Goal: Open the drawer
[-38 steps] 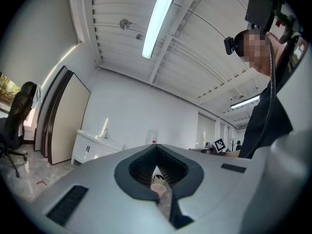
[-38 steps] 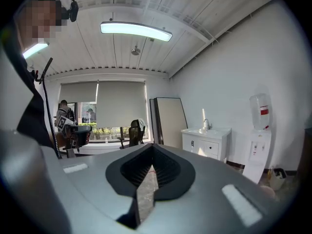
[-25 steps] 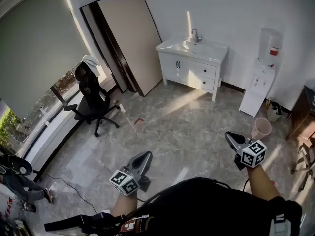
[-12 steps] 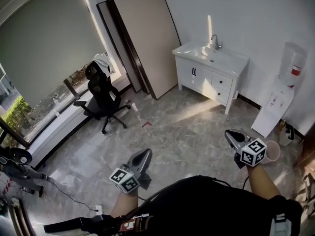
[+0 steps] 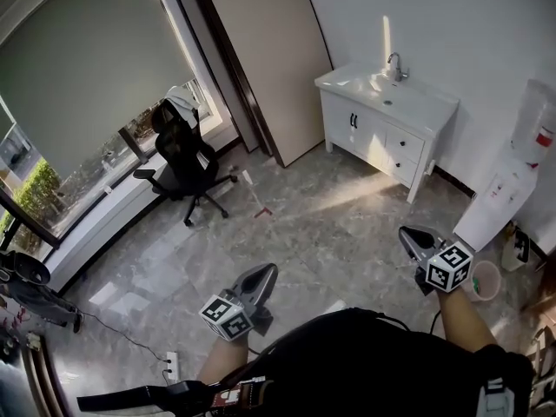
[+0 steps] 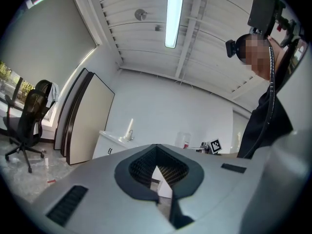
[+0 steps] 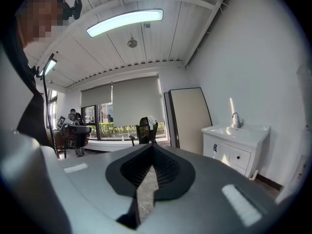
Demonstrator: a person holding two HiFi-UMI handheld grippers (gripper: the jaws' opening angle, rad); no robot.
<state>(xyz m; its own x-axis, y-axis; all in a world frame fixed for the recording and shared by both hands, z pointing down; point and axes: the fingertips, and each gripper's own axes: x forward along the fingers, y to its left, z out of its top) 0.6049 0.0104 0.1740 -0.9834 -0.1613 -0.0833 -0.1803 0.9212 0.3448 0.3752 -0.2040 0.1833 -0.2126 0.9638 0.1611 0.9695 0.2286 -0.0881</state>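
A white sink cabinet (image 5: 387,115) stands against the far wall, well ahead of both grippers. Its two small drawers (image 5: 405,153) with dark knobs sit right of the double doors; both look closed. My left gripper (image 5: 266,272) is held out at the lower middle, jaws together with nothing between them. At the lower right my right gripper (image 5: 407,234) is also shut and empty. The cabinet (image 7: 236,147) shows at the right of the right gripper view beyond the shut right gripper (image 7: 152,147). In the left gripper view the cabinet (image 6: 111,143) lies past the left gripper (image 6: 156,147).
A black office chair (image 5: 185,159) stands by the window at left. Large boards (image 5: 269,59) lean on the wall left of the cabinet. A water dispenser (image 5: 519,185) and a pink bucket (image 5: 484,279) are at right. A cable and power strip (image 5: 171,365) lie on the floor.
The cabinet has shifted right and grown a little larger in the head view as I moved across the room. Both grippers stay shut and keep their places in the picture.
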